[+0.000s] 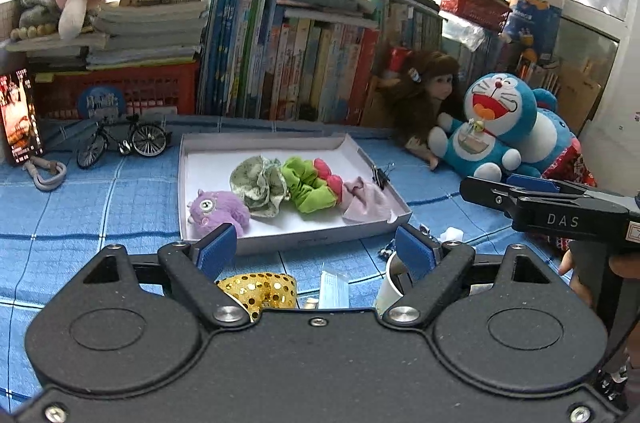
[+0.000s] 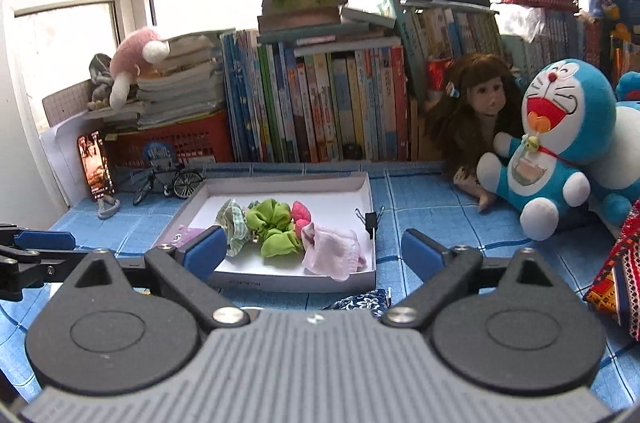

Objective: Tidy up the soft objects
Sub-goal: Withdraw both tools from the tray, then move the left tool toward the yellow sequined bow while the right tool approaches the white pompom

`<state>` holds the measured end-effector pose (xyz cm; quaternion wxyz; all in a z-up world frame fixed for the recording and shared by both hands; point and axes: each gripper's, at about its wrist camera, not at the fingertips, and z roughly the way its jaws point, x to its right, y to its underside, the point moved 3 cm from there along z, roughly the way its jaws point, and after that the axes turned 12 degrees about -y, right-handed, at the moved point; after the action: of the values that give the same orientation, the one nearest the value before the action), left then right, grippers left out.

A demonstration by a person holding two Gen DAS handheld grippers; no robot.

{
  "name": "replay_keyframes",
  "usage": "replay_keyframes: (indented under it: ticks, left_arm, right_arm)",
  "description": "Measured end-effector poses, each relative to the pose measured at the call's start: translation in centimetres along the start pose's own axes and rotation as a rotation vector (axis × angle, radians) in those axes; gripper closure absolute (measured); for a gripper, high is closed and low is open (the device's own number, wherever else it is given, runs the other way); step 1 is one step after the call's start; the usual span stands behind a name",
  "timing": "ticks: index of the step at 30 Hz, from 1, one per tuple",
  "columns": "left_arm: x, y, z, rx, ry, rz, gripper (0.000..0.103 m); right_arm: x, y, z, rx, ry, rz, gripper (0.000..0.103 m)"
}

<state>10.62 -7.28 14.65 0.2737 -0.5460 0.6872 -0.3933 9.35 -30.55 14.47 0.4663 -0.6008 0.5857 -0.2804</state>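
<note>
Grippers: left gripper (image 1: 316, 247) and right gripper (image 2: 314, 249) both spread, empty.
Pale pink fabric sock (image 2: 334, 255): light, limp; pinch its bunched middle inside the shallow white cardboard tray (image 2: 362, 183).

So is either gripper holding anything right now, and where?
Nothing is held. The left gripper and right gripper both stand open and empty, short of the white tray.

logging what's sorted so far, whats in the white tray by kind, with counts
In the white tray:
plush toy: 1, purple
scrunchies: 2, pale green patterned and bright green
pink strawberry-like pieces: 2
pale pink cloth: 1
Total: 6
</note>
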Motion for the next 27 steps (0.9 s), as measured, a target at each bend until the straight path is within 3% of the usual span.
replay_keyframes:
  ticks: [8, 15, 22, 27]
  left_arm:
    - [0.0, 1.4, -1.4, 0.052, 0.009, 0.006, 0.017]
    - [-0.4, 3.1, -2.2, 0.083, 0.002, -0.020, 0.018]
    - [-0.2, 4.9, -2.7, 0.122, -0.023, 0.001, 0.024]
    - [-0.4, 5.8, -3.1, 0.114, 0.005, -0.029, 0.033]
  right_arm:
    - [-0.2, 1.5, -1.5, 0.089, 0.015, -0.045, 0.002]
    - [0.4, 3.1, -2.2, 0.116, 0.017, -0.035, 0.001]
    - [1.1, 5.0, -2.7, 0.133, 0.051, -0.050, 0.001]
    - [1.6, 6.3, -2.7, 0.127, 0.069, -0.036, 0.001]
